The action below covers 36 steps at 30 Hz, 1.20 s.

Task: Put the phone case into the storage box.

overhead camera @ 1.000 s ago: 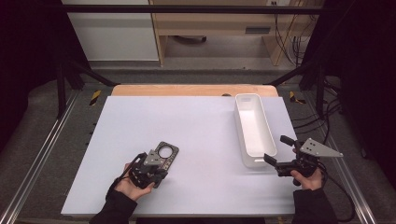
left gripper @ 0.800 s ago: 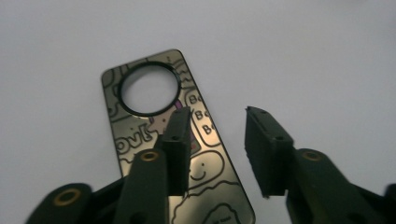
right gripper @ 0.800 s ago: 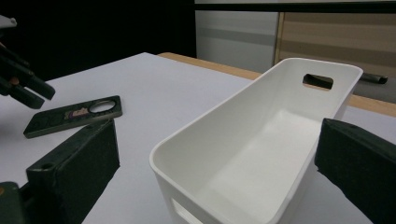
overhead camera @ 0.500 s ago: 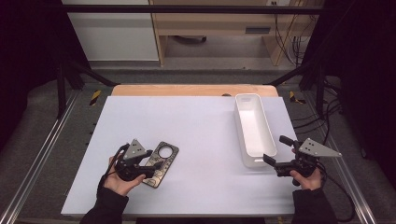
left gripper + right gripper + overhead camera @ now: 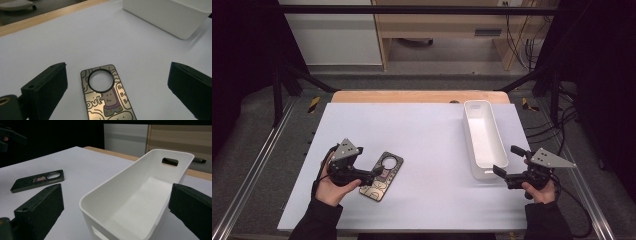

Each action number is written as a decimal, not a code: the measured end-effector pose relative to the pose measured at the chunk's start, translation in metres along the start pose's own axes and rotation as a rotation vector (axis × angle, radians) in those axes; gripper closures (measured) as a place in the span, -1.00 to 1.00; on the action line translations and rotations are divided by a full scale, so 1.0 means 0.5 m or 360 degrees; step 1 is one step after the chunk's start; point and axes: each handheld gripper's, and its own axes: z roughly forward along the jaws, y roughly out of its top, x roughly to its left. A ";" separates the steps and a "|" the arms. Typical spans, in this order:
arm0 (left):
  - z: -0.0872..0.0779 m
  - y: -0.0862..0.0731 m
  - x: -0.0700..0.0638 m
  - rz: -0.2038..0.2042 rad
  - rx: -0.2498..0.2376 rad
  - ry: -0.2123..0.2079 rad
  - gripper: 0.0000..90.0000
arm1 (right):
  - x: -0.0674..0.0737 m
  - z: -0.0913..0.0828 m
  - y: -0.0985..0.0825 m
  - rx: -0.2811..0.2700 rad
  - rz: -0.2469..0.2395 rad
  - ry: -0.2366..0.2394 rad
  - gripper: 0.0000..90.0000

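Observation:
A dark phone case [image 5: 383,175] with a cartoon print and a round camera hole lies flat on the white table [image 5: 427,130], left of centre. My left gripper [image 5: 369,172] hovers just left of it, pointing at it. Its jaws have just been opening and now stand wide, clear of the case [image 5: 106,100], which lies below and between them, untouched. My right gripper [image 5: 508,160] is open at the near end of the empty white bin [image 5: 472,140]. That end of the bin [image 5: 112,182] sits between the jaws of the right gripper [image 5: 117,192], apart from both.
The bin [image 5: 170,15] runs lengthwise along the table's right side. A wooden strip [image 5: 412,96] borders the far edge. Metal rails run along both sides of the table, and cables hang at the right.
The left gripper has let go of the phone case, opened its jaws, and drawn back to the left and upward. The case stays flat on the table. The right gripper has not moved.

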 end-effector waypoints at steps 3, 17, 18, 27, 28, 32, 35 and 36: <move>0.001 0.011 0.002 0.0009 -0.0017 -0.0002 -0.99 | 0.000 -0.001 0.001 -0.0004 -0.0001 -0.0003 -0.99; 0.051 0.028 0.008 0.0027 0.0090 0.0042 -1.00 | -0.002 -0.003 0.000 -0.0004 0.0002 -0.0006 -0.99; 0.055 0.028 0.009 0.0025 0.0100 0.0043 -1.00 | -0.002 -0.003 0.000 -0.0004 0.0002 -0.0006 -0.99; 0.088 0.006 0.013 -0.0007 0.0204 0.0052 -1.00 | -0.002 -0.005 0.001 -0.0008 0.0002 -0.0004 -0.99; 0.091 0.004 0.013 -0.0004 0.0218 0.0052 -1.00 | -0.002 -0.005 0.001 -0.0009 0.0001 -0.0004 -0.99; 0.103 -0.002 0.008 0.0016 0.0274 0.0082 -1.00 | -0.003 -0.005 0.001 -0.0009 0.0002 -0.0004 -0.99; 0.110 -0.007 0.007 0.0017 0.0294 0.0077 -1.00 | -0.003 -0.006 0.001 -0.0013 -0.0001 -0.0004 -0.99; 0.112 -0.009 0.006 0.0012 0.0301 0.0078 -1.00 | -0.003 -0.006 0.002 -0.0013 0.0000 -0.0005 -0.99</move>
